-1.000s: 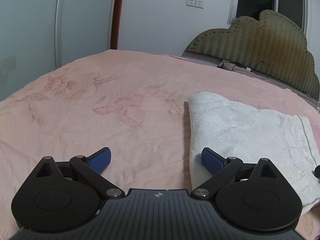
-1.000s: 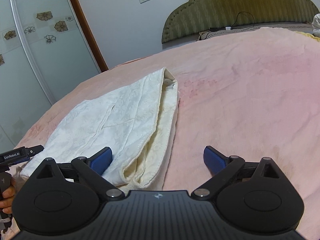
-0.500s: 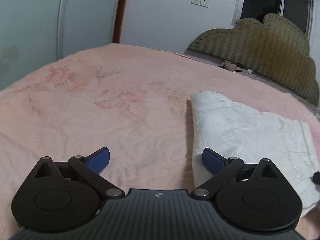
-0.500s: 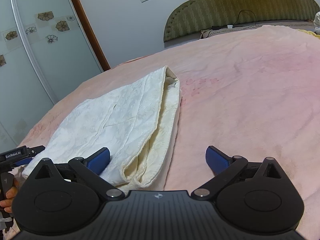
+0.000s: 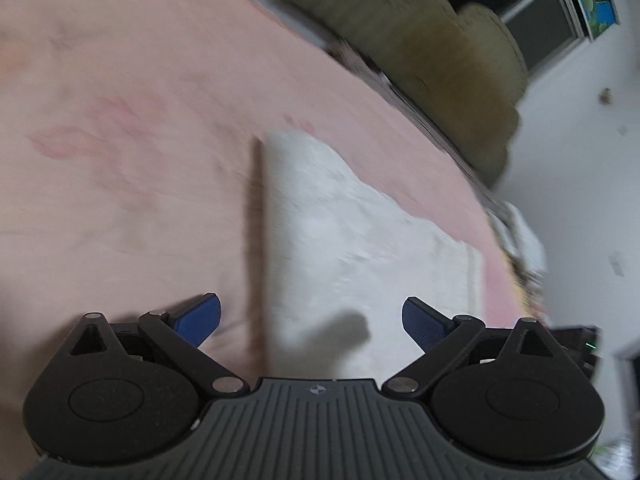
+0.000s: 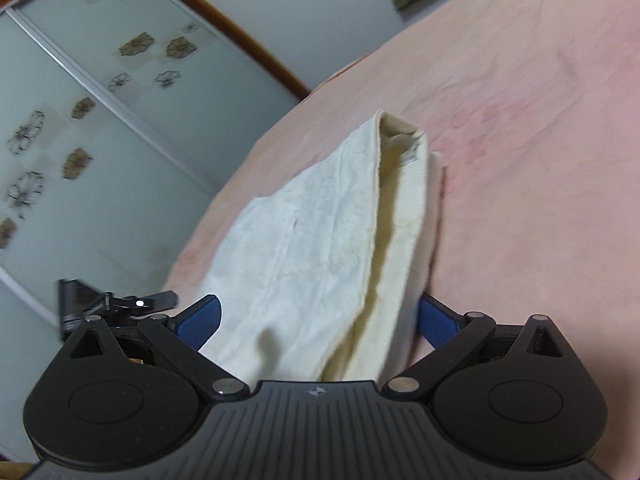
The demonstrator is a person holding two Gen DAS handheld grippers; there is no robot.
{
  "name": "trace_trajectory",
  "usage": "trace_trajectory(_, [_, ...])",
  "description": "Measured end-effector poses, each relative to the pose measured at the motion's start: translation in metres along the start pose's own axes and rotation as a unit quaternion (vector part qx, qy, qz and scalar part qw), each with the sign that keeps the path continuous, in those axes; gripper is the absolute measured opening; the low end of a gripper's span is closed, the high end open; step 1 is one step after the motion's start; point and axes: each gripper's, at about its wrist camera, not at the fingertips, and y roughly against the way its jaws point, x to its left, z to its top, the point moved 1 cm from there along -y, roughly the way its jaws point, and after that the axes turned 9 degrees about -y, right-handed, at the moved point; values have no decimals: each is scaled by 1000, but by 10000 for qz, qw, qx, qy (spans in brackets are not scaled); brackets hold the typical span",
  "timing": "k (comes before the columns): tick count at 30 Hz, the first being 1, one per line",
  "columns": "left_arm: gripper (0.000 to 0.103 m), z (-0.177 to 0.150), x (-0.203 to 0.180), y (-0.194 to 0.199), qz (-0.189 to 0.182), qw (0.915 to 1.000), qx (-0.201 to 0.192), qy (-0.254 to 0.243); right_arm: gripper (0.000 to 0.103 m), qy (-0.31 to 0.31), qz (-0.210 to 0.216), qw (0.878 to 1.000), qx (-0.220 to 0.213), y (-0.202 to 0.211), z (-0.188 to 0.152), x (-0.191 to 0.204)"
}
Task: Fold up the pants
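Item: pants [image 6: 320, 240], cream-white textured cloth, already folded into a long stacked bundle. They lie on the pink floral bedspread [image 6: 540, 160], nearer its wardrobe-side edge than its middle, with one narrow end pointing toward the headboard [image 5: 440, 80]. From the right wrist view we see several layers stacked along the bundle's right side, and the far end gapes a little.

Item: left gripper [image 5: 311, 316], blue pads spread wide, holding nothing. It hovers over the near end of the bundle, one pad over bare bedspread and the other over cloth. This view is blurred, so we cannot say whether it touches.

Item: right gripper [image 6: 318, 318], pads likewise spread, empty. It straddles the near end; the bundle's right edge hides part of the right pad.

Handling note, our judgement: the step in hand looks like taking the near end for one more fold toward the headboard. We would bring both grippers low, catch every layer at the two near corners, close together, and lift evenly so the stack does not slide apart. Then lay the end square onto the far end.
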Motion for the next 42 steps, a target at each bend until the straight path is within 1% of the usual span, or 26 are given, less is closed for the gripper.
trace_trajectory(2, [98,7,3,-9,-168,9998,38,50,103,0,37,9999,97,-9,5,3])
trace_trajectory(4, [98,12,7,-19,-394,9989,101,226,103,116,-13,9999,110,-17,5,10])
trace_trajectory(6, [98,14,9,-29,-616,9972,103,416,99,198,-131,9997,57,-24,4,17])
trace_trajectory(7, [96,14,7,-32,-643,9971,95,407,89,229,-270,9994,-8,-26,3,20])
trace_trajectory(8, [95,14,5,-34,-609,9976,78,331,73,253,-435,9987,-93,-25,2,21])
trace_trajectory(9, [90,13,2,-36,-525,9984,61,217,53,262,-617,9976,-170,-23,0,21])
trace_trajectory(10, [82,12,-2,-36,-417,9991,48,79,46,256,-710,9969,-226,-21,-2,20])
trace_trajectory(11, [77,11,-5,-37,-310,9995,41,-56,43,214,-674,9971,-273,-19,-4,19])
trace_trajectory(12, [61,9,-8,-35,-129,9998,26,-172,40,185,-656,9972,-320,-17,-6,19])
trace_trajectory(13, [47,8,-10,-33,75,9996,11,-260,38,207,-668,9969,-370,-16,-9,21])
trace_trajectory(14, [38,7,-10,-33,202,9993,-12,-299,36,290,-704,9962,-415,-16,-11,25])
trace_trajectory(16, [25,5,-6,-24,201,9994,-150,-253,33,580,-828,9936,-504,-15,-15,38])
trace_trajectory(19, [18,4,-10,-13,195,9983,-433,-331,28,1242,-1043,9846,-650,-15,-17,66])
trace_trajectory(21, [16,7,-18,-3,251,9962,-646,-526,25,1605,-1015,9791,-733,-14,-14,84])
trace_trajectory(23, [16,13,-27,6,374,9927,-855,-768,25,1903,-1014,9735,-764,-18,-6,101])
trace_trajectory(25, [16,23,-38,15,719,9850,-1067,-1150,25,2202,-1063,9663,-801,-28,5,117])
trace_trajectory(26, [16,30,-41,18,840,9821,-1124,-1256,25,2292,-1072,9638,-837,-36,14,126])
trace_trajectory(30, [16,63,-41,26,1248,9723,-1345,-1449,25,2388,-1011,9610,-965,-69,45,145])
trace_trajectory(32, [18,77,-36,24,1476,9679,-1389,-1485,25,2289,-1006,9632,-984,-86,58,146])
trace_trajectory(34, [20,87,-29,16,1721,9643,-1342,-1503,25,2085,-1082,9678,-906,-108,66,140])
trace_trajectory(37, [20,88,-18,-5,2176,9582,-1053,-1533,26,1783,-1392,9724,-575,-138,69,121])
trace_trajectory(38, [20,85,-16,-13,2297,9562,-940,-1554,31,1695,-1569,9716,-511,-145,67,114])
trace_trajectory(39, [22,80,-13,-20,2454,9522,-876,-1592,40,1619,-1738,9699,-532,-148,66,107])
trace_trajectory(40, [25,75,-12,-24,2558,9480,-896,-1667,42,1474,-1737,9722,-544,-147,65,100])
trace_trajectory(41, [27,72,-12,-25,2586,9463,-912,-1715,47,1246,-1622,9774,-535,-142,66,93])
trace_trajectory(42, [35,72,-13,-24,2614,9453,-906,-1730,48,1041,-1536,9811,-551,-135,66,87])
